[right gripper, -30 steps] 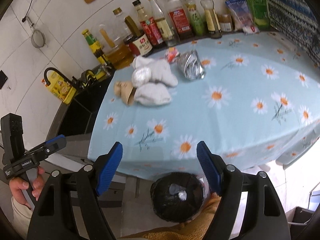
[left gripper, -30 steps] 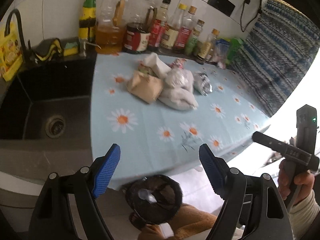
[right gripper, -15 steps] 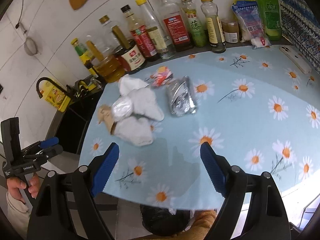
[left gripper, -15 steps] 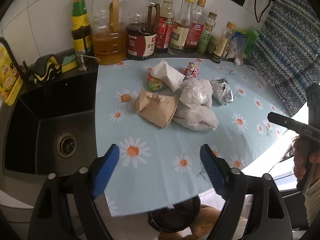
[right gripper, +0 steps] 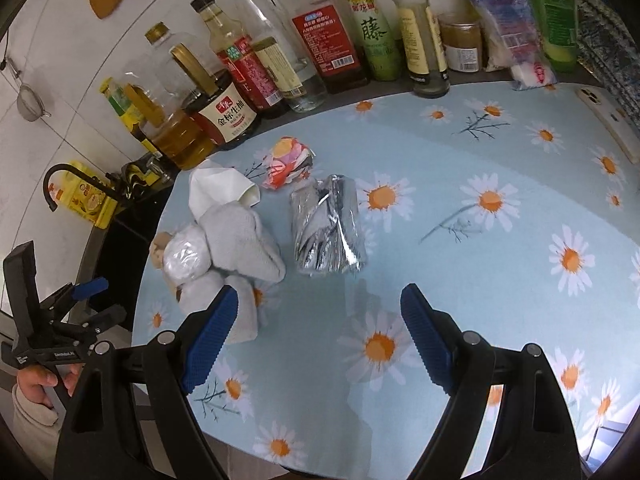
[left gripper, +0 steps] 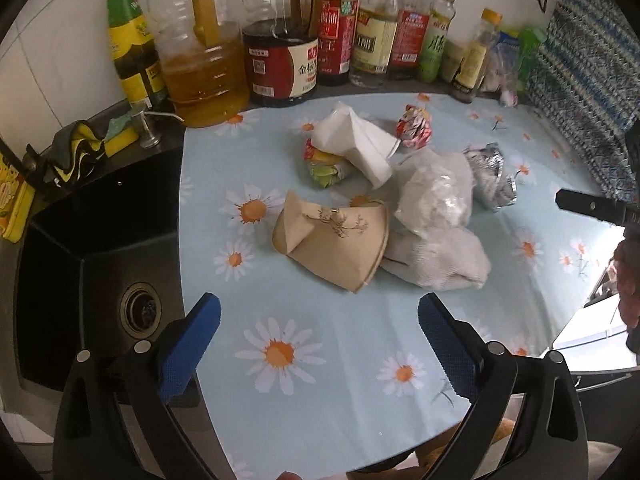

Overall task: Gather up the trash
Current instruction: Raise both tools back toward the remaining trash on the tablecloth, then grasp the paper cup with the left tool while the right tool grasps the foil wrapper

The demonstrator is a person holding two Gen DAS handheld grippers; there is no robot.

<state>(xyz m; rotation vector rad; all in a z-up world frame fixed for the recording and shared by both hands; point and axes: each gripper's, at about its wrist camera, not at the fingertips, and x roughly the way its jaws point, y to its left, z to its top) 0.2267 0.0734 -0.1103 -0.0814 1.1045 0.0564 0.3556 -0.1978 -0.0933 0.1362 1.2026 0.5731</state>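
Note:
A heap of trash lies on the daisy-print tablecloth (left gripper: 320,392): a crushed brown paper cup (left gripper: 336,244), white crumpled tissues (left gripper: 436,260), a clear plastic bag (left gripper: 436,196), folded white paper (left gripper: 356,140), a green-yellow wrapper (left gripper: 326,168), a red patterned wrapper (right gripper: 288,162) and a silver foil pack (right gripper: 326,230). My left gripper (left gripper: 318,326) hovers just short of the paper cup, its jaws opening, nothing between them. My right gripper (right gripper: 320,316) is open and empty, just short of the foil pack. Each gripper shows at the edge of the other's view.
Oil and sauce bottles (left gripper: 280,60) line the back wall. A black sink (left gripper: 100,248) lies left of the cloth, with a sponge (left gripper: 120,136) on its rim. A white phone (right gripper: 608,124) rests at the cloth's far right. Snack bags (right gripper: 516,28) stand at the back right.
Both grippers have moved forward from over the table's edge and the floor bin to above the cloth, close to the heap. The left jaws have spread wider.

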